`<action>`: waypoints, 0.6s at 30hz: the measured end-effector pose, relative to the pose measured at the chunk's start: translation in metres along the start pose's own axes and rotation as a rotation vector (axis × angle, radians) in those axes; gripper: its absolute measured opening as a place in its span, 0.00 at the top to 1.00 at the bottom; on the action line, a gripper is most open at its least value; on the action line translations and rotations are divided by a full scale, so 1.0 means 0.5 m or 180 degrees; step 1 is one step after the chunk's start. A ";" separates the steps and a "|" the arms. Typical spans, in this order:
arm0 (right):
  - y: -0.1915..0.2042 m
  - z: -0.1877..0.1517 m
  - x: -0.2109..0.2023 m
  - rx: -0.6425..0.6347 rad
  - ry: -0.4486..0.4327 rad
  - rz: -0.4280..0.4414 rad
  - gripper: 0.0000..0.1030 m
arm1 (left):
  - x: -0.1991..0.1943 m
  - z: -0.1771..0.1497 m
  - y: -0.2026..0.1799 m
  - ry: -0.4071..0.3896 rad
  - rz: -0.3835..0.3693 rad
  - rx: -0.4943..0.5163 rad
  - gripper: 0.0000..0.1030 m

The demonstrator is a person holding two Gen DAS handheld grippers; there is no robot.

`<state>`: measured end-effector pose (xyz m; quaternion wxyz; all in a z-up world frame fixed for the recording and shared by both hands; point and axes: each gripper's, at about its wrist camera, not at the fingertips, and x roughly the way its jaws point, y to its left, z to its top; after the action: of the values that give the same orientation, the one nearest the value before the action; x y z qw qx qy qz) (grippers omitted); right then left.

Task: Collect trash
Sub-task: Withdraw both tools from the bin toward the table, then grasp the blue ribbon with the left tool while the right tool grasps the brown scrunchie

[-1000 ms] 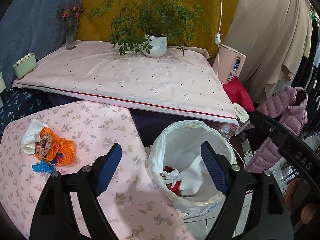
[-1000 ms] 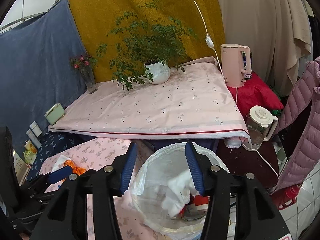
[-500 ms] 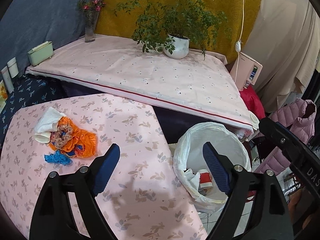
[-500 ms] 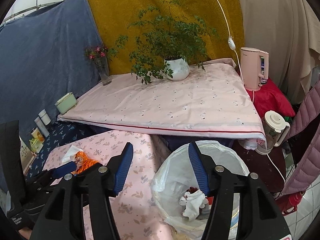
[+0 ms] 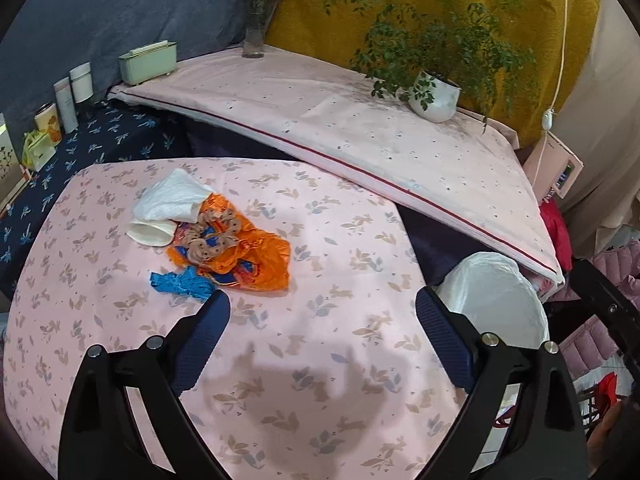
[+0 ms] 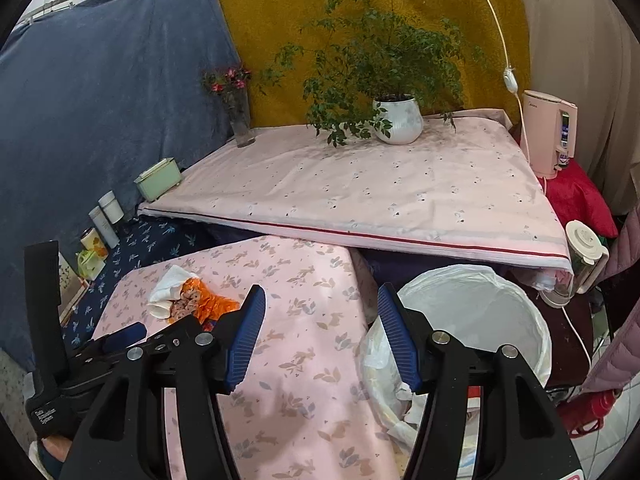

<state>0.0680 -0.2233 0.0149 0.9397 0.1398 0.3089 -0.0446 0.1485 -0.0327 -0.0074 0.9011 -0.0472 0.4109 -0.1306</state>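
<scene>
An orange snack wrapper (image 5: 236,252) lies on the pink floral table (image 5: 320,380), with a crumpled white tissue (image 5: 170,204) behind it and a blue scrap (image 5: 182,285) in front. My left gripper (image 5: 322,312) is open and empty, just right of and in front of the trash. The wrapper (image 6: 208,304) and tissue (image 6: 168,286) also show in the right wrist view. A white-lined trash bin (image 6: 472,320) stands off the table's right edge, also in the left wrist view (image 5: 496,300). My right gripper (image 6: 320,320) is open and empty, over the table edge by the bin.
A higher pink-covered table (image 6: 380,196) behind carries a potted plant (image 6: 396,120), a flower vase (image 6: 240,120) and a green box (image 6: 158,178). A pink kettle (image 6: 550,136) and a clear jug (image 6: 580,260) stand right. Jars (image 5: 68,96) line the left.
Both grippers swung left, away from the bin and toward the table. The trash pile has come nearer the left gripper. Both grippers stay open.
</scene>
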 end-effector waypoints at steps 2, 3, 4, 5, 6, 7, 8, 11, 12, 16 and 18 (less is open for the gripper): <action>0.020 -0.006 0.014 -0.0023 0.0042 0.0039 0.45 | 0.007 -0.003 0.029 0.0021 0.0075 -0.0072 0.12; 0.030 -0.009 0.022 -0.0036 0.0067 0.0062 0.45 | 0.012 -0.005 0.048 0.0030 0.0122 -0.0118 0.11; 0.039 -0.013 0.029 -0.0047 0.0090 0.0081 0.45 | 0.016 -0.006 0.062 0.0039 0.0152 -0.0146 0.11; 0.049 -0.015 0.035 -0.0060 0.0112 0.0098 0.45 | 0.020 -0.008 0.076 0.0050 0.0182 -0.0173 0.11; 0.058 -0.018 0.043 -0.0074 0.0133 0.0114 0.45 | 0.025 -0.009 0.092 0.0068 0.0215 -0.0199 0.11; 0.068 -0.021 0.051 -0.0089 0.0156 0.0130 0.45 | 0.030 -0.011 0.105 0.0084 0.0245 -0.0219 0.11; 0.077 -0.024 0.058 -0.0099 0.0175 0.0144 0.45 | 0.036 -0.013 0.119 0.0100 0.0277 -0.0235 0.11; 0.100 -0.032 0.085 -0.0115 0.0246 0.0196 0.45 | 0.060 -0.020 0.163 0.0169 0.0364 -0.0286 0.10; 0.109 -0.035 0.097 -0.0119 0.0275 0.0210 0.45 | 0.071 -0.023 0.178 0.0202 0.0389 -0.0306 0.10; 0.144 -0.046 0.144 -0.0135 0.0384 0.0248 0.45 | 0.112 -0.026 0.223 0.0308 0.0417 -0.0306 0.10; 0.159 -0.048 0.171 -0.0140 0.0437 0.0268 0.45 | 0.134 -0.025 0.239 0.0348 0.0421 -0.0270 0.10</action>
<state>0.1365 -0.1402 -0.0356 0.9202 0.1347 0.3674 0.0115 0.2045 0.0639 -0.0875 0.8811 -0.0509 0.4668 -0.0557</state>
